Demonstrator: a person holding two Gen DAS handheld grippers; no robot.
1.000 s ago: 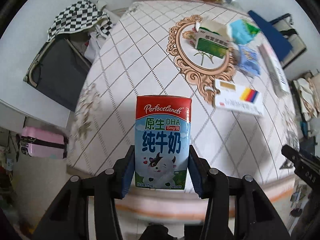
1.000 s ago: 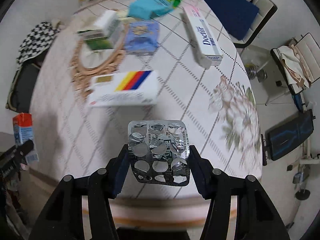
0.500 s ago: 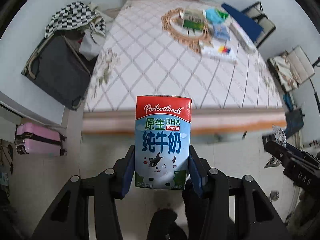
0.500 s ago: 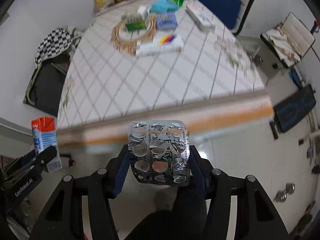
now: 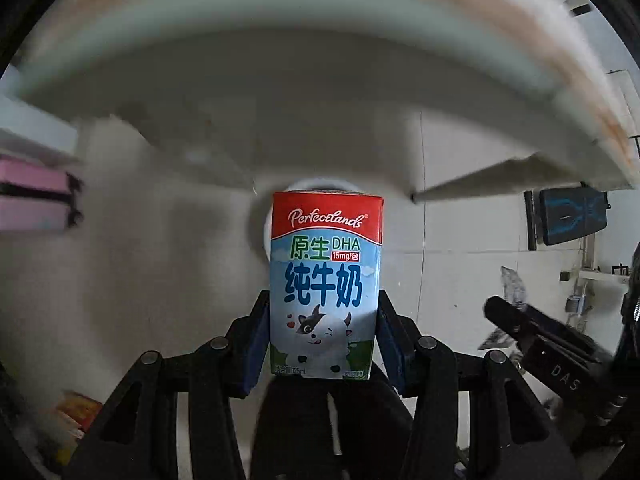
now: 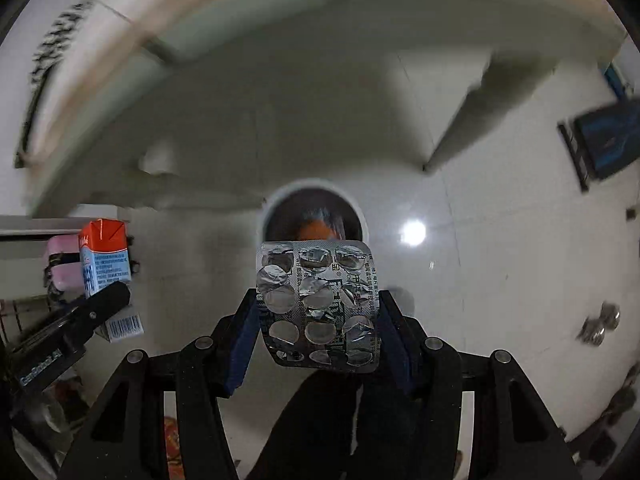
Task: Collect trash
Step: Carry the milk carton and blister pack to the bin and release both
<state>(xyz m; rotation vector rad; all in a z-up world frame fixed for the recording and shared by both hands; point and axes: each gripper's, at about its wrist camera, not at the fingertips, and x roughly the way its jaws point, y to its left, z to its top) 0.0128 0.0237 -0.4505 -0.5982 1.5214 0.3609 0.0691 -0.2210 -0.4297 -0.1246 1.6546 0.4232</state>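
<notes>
My left gripper (image 5: 323, 330) is shut on a small red, white and blue milk carton (image 5: 325, 280), held upright. My right gripper (image 6: 318, 330) is shut on an empty silver pill blister sheet (image 6: 318, 300). Both point down at the floor under the table. A round white-rimmed trash bin (image 6: 314, 216) stands on the floor just beyond the blister sheet; something orange lies inside. In the left wrist view the bin's rim (image 5: 266, 220) peeks out behind the carton. The carton (image 6: 105, 264) and left gripper also show at the left of the right wrist view. The right gripper (image 5: 540, 340) shows at the right of the left wrist view.
The table's edge (image 5: 520, 28) arcs overhead, blurred. A table leg (image 5: 500, 176) slants down at the right. A pink suitcase (image 5: 32, 200) stands at the left. A dark blue-patterned object (image 5: 572, 216) stands on the tiled floor at the right.
Both grippers have swung down from above the table to below its edge, with carton and blister sheet still held. The trash bin has come into view.
</notes>
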